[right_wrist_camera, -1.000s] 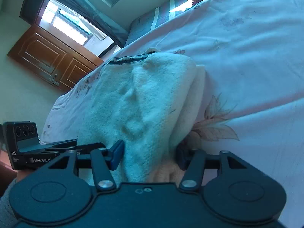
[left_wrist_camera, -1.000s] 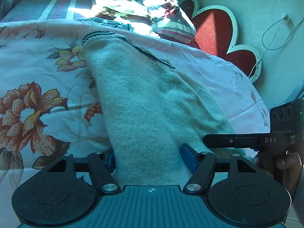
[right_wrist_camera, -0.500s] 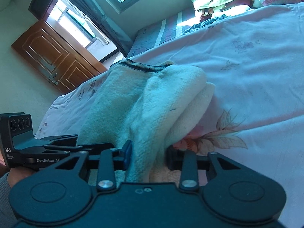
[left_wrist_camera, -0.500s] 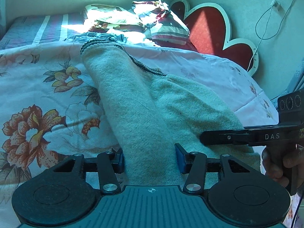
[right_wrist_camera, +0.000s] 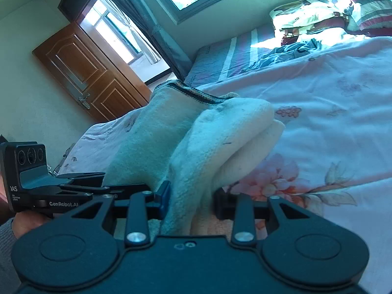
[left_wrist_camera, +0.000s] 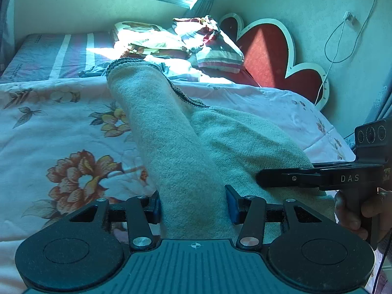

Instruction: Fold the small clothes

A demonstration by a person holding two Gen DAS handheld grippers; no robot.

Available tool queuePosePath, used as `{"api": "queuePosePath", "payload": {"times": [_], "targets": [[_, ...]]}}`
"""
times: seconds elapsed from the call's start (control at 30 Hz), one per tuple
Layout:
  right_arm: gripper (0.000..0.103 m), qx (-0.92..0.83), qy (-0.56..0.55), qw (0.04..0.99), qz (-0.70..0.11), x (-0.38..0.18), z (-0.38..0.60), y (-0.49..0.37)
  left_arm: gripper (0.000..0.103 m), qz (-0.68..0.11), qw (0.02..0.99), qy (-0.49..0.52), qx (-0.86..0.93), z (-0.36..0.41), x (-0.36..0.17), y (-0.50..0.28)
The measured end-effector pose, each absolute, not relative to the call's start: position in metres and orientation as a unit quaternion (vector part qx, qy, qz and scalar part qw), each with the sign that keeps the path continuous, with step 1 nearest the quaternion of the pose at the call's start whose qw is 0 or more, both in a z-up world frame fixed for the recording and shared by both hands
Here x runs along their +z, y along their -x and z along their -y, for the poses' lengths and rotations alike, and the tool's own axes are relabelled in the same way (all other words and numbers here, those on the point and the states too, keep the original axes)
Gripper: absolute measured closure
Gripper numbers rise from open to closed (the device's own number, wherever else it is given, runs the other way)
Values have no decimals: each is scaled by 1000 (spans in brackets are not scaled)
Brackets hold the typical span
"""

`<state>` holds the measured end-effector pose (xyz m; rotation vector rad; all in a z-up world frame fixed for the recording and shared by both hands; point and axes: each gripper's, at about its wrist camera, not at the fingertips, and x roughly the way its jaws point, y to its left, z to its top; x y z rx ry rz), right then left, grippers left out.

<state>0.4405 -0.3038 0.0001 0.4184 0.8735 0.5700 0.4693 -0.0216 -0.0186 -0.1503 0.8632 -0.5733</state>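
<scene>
Garment: I've got a pale fleecy garment (left_wrist_camera: 171, 152) w/ a dark knit trim, near end raised off the floral quilt (left_wrist_camera: 61, 134), far end w/ trim draped back down toward the quilt.
Left gripper (left_wrist_camera: 193, 204): jaws clamped on a bunched roll of the garment's near edge, blue pads pressing both sides.
Right gripper (right_wrist_camera: 191, 202): jaws pinched on the garment's other near corner; fabric folds thick between the pads. Inner pad mostly hidden by cloth, so contact there is prob. but I can't fully see it.
Spacing: in left view the right gripper (left_wrist_camera: 318, 178) sits just beside the garment's right edge; a hand (left_wrist_camera: 355, 210) on its grip.
Beyond garment: piled bedding (left_wrist_camera: 171, 41) and a red heart-shaped headboard (left_wrist_camera: 276, 58) past the garment's far end.
Door: wooden door (right_wrist_camera: 93, 73), well apart from the garment, seen in right view.
</scene>
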Motion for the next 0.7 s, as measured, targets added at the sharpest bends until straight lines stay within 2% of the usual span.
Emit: {"api": "queuePosePath", "payload": {"times": [0.37,0.7], "targets": [[69,297,-163,844,-415,14,181,-427,54,-410,876,79,-242,-106,-11,-434],[69,316,-165,830,-430,1,80,-411,54,-419,876,87,-223,-215,-27,-404]]}}
